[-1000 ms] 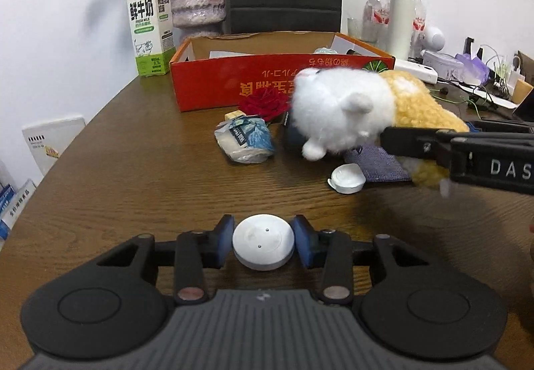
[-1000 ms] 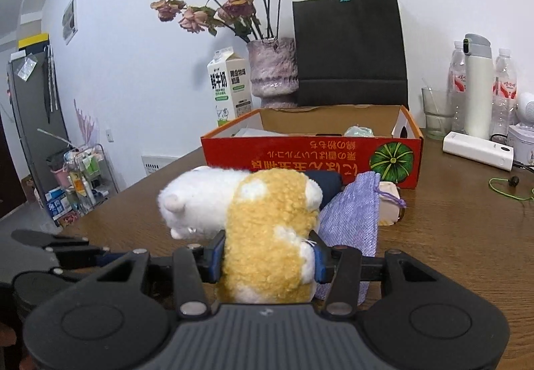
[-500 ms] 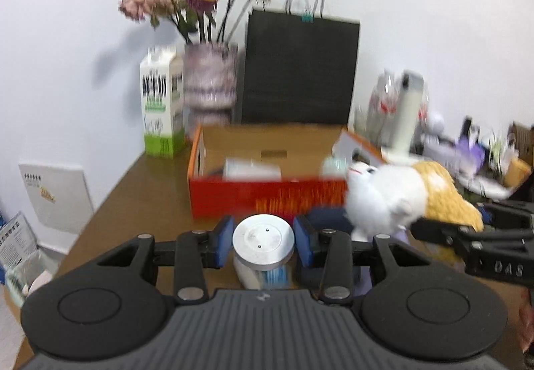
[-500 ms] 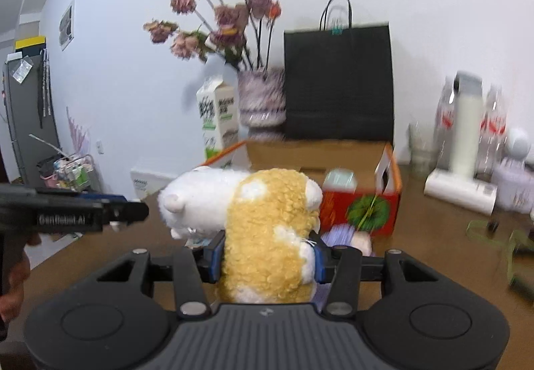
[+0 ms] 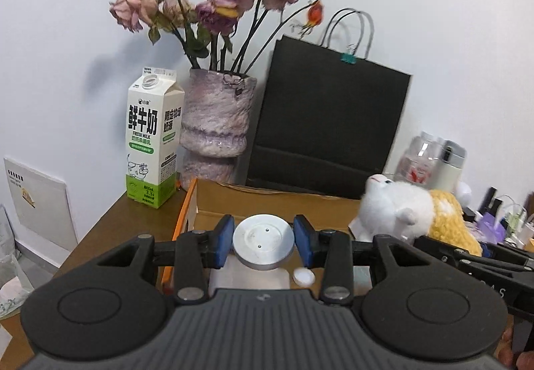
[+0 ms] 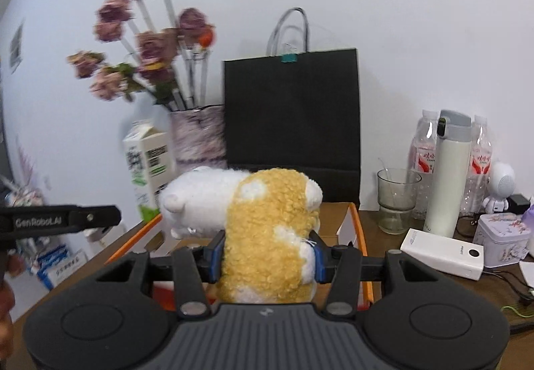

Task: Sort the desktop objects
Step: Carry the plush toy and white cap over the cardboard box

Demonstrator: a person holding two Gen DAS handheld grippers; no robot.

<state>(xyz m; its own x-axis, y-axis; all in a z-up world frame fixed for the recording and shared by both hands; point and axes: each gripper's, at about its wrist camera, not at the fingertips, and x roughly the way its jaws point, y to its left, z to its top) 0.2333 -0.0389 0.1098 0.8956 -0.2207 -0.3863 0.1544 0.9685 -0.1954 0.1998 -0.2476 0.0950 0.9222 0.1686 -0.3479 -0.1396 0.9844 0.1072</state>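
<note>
With the left gripper [image 5: 263, 244] pinching the round tin [image 5: 263, 241] and the right gripper [image 6: 265, 258] the plush toy [image 6: 267, 236], carry both past the box's [image 5: 267, 203] near edge; release low inside.

The right hand-held gripper [image 6: 265, 261] clamps a plush toy [image 6: 263, 236] (yellow-and-white) above the box [image 6: 358, 236].

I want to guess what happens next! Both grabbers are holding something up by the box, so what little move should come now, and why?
Probably lower the left gripper a little and let the round jar go into the cardboard box. The jar is already clamped above the open box, and the right gripper holds the plush toy over it too.
</note>
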